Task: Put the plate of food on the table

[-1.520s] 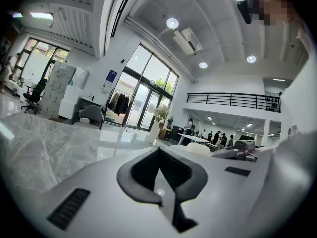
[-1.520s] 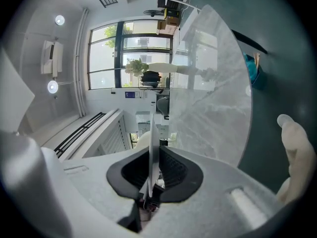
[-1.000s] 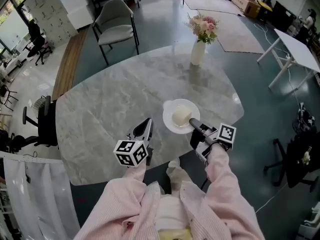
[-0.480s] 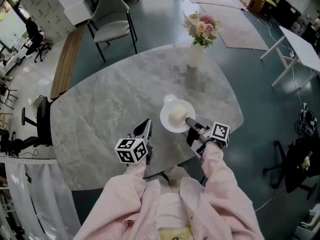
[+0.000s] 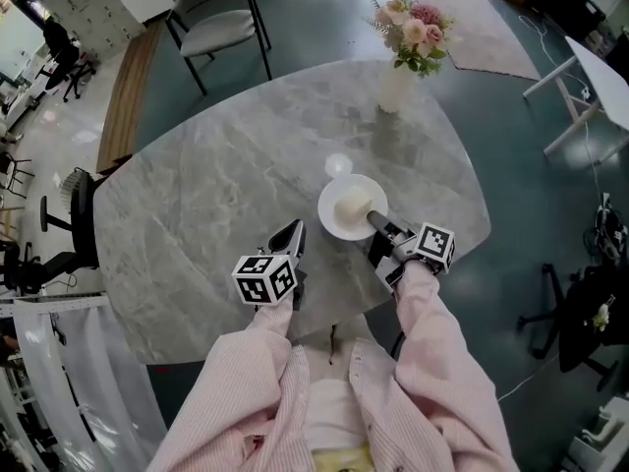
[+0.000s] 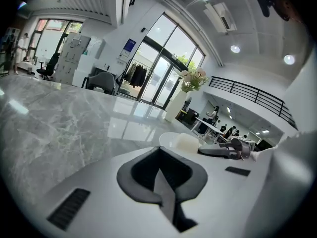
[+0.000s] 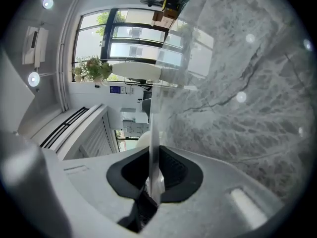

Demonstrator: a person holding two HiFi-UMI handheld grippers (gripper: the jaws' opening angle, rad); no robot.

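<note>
A white plate point(image 5: 344, 222) carrying a pale round bun point(image 5: 352, 205) is over the near right part of the marble table point(image 5: 216, 195). My right gripper point(image 5: 376, 223) is shut on the plate's near rim. In the right gripper view the rim point(image 7: 154, 133) runs edge-on between the pads of that gripper point(image 7: 153, 175). My left gripper point(image 5: 294, 232) is to the left of the plate, shut with nothing in it. From the left gripper point(image 6: 159, 175) I see the plate point(image 6: 171, 140), the bun point(image 6: 188, 142) and the right gripper point(image 6: 225, 150) at its right.
A white vase of pink flowers point(image 5: 399, 79) stands at the table's far right. A grey chair point(image 5: 218, 23) is beyond the far edge. A bright round spot point(image 5: 338, 165) shows on the marble just behind the plate. Dark floor surrounds the table.
The head view has shifted, so the table sits higher in the picture. The right gripper still grips the plate at the same place on its rim; the left gripper stays beside it.
</note>
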